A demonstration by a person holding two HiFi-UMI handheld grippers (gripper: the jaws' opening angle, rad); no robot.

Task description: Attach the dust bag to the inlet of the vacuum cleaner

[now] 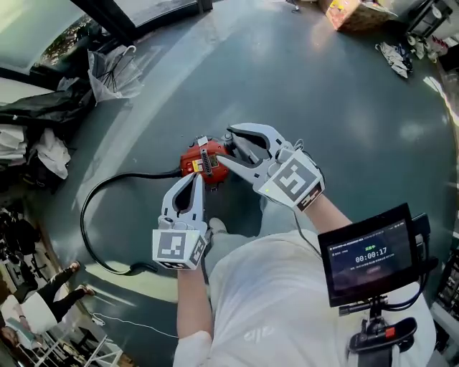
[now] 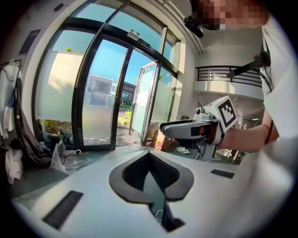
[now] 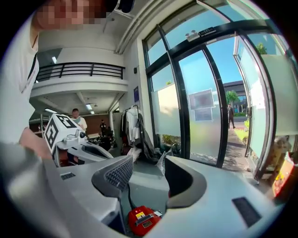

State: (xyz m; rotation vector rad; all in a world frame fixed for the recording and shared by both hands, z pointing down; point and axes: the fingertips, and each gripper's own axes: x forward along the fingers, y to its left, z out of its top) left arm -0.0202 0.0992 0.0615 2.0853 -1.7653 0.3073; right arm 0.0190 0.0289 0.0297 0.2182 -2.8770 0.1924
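The red vacuum cleaner (image 1: pixel 203 165) sits on the grey floor far below both grippers, and its black hose (image 1: pixel 90 222) loops away to the left. In the right gripper view it shows low between the jaws (image 3: pixel 142 219). My left gripper (image 1: pixel 195 183) is shut with nothing in it; its pads meet in its own view (image 2: pixel 150 157). My right gripper (image 1: pixel 233 145) is open and empty, with a wide gap in its own view (image 3: pixel 150 174). Both are raised side by side, each seeing the other (image 2: pixel 188 130) (image 3: pixel 79 145). I see no dust bag in any view.
A folded white umbrella (image 1: pixel 115 72) and dark bags with clothes (image 1: pixel 36 115) lie at the left. A cardboard box (image 1: pixel 355 13) stands at the far right. Glass entrance doors (image 2: pixel 107 93) face the grippers. A small monitor (image 1: pixel 369 254) hangs at the person's chest.
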